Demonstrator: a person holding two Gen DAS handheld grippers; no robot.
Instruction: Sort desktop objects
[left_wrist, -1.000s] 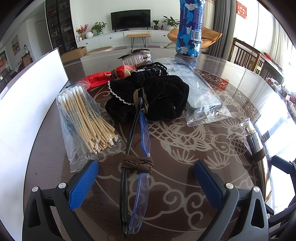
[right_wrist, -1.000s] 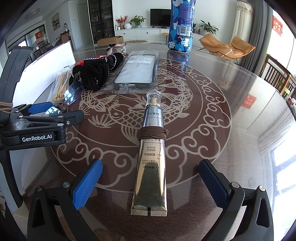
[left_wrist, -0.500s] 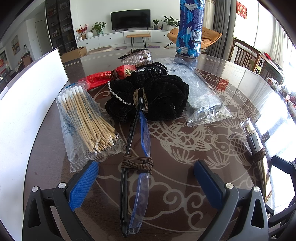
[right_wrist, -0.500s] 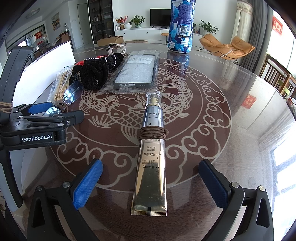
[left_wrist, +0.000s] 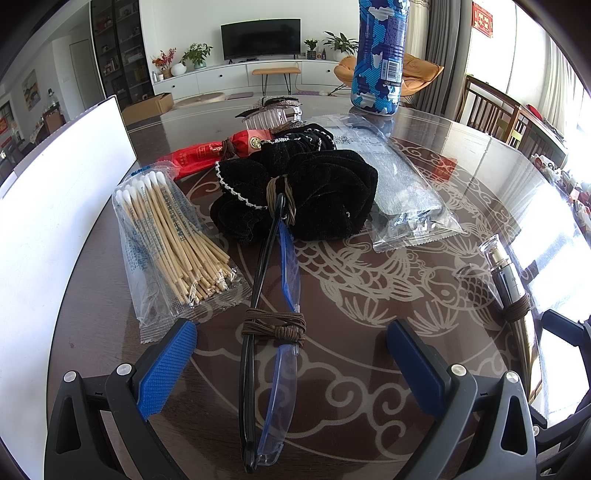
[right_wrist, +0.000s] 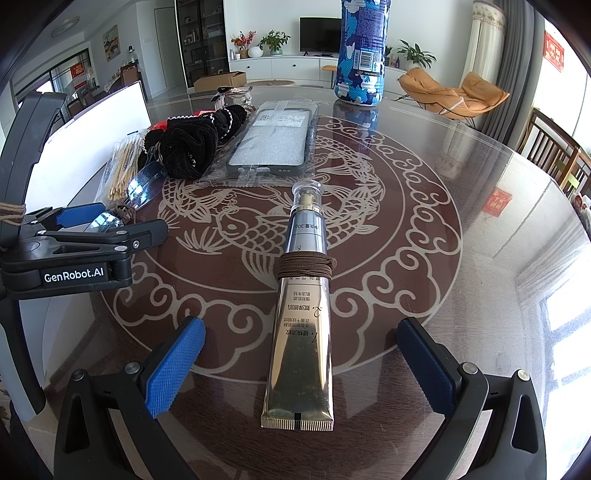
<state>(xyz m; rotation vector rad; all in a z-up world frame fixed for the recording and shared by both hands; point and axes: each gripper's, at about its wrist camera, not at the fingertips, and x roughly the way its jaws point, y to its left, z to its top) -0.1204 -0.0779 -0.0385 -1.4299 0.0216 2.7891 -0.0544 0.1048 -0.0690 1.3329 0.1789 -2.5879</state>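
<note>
Lying between wide-spread fingers of left gripper (left_wrist: 291, 363): folded glasses (left_wrist: 271, 354), black frame, blue-tinted lenses, brown cord wound round middle. Left of them, swab packet (left_wrist: 166, 240), clear crinkly plastic, wooden sticks. Beyond, black velvet scrunchies (left_wrist: 310, 195); red packet (left_wrist: 210, 153) and comb-like clip seen only in left view. Right: bagged phone case (right_wrist: 273, 146), then gold tube (right_wrist: 301, 332), shiny, cord-wrapped, clear cap, between wide-open right gripper (right_wrist: 301, 363) fingers. Glass-topped table (right_wrist: 461, 280), fish pattern.

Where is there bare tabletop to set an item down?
Free: right of the gold tube, toward the table edge. Crowded: the left, where cotton swabs, glasses, black scrunchies and bagged phone case cluster.
</note>
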